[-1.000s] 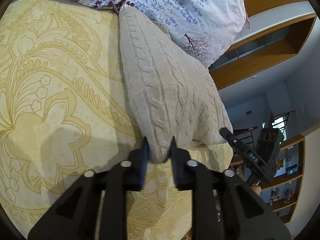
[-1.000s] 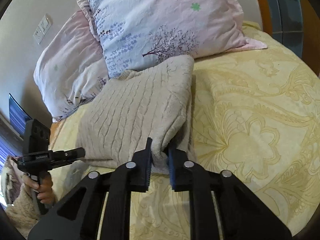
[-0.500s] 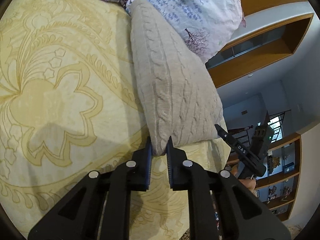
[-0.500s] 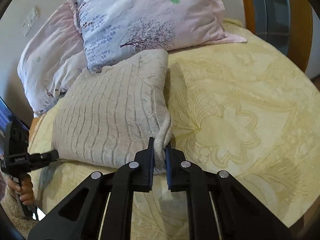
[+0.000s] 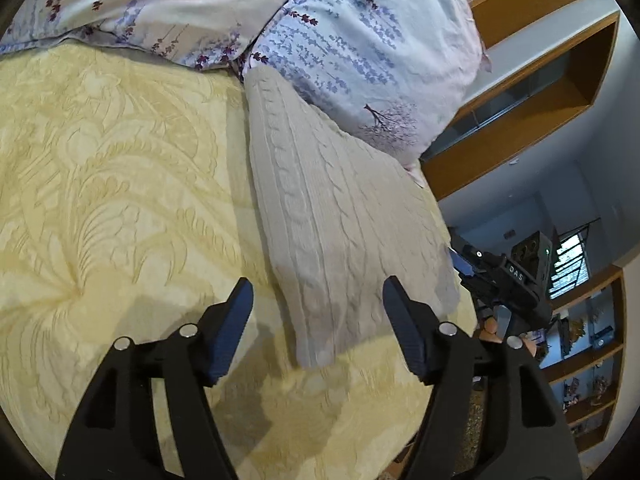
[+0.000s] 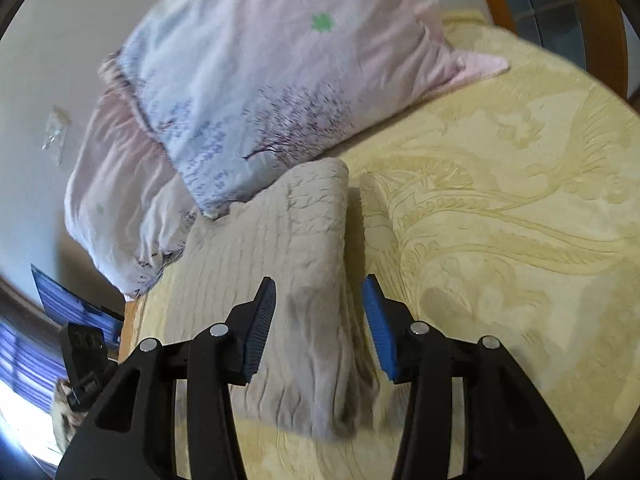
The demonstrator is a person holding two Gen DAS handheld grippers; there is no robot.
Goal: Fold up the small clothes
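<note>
Pale yellow bedding with a raised floral pattern covered the bed (image 5: 100,208), and two floral pillows (image 5: 360,52) leaned at its head. Wooden shelves (image 5: 532,92) hung on the wall beyond the bed's edge.

A folded beige cable-knit sweater (image 5: 332,220) lay flat on the bed, its far end touching the nearer pillow and its near end close to the bed's edge. In the right wrist view the sweater (image 6: 288,264) was somewhat blurred.

The left gripper (image 5: 318,296) hung just above one near corner of the sweater. Its jaws had just been opening and stood wide apart, pads clear of the knit, with the corner lying loose between them on the bed.

The right gripper (image 6: 319,300) hung over the sweater's other near corner. Its jaws had also just been opening and stood moderately apart, holding nothing, the folded edge lying between them without touching the blue pads (image 6: 378,320).
</note>
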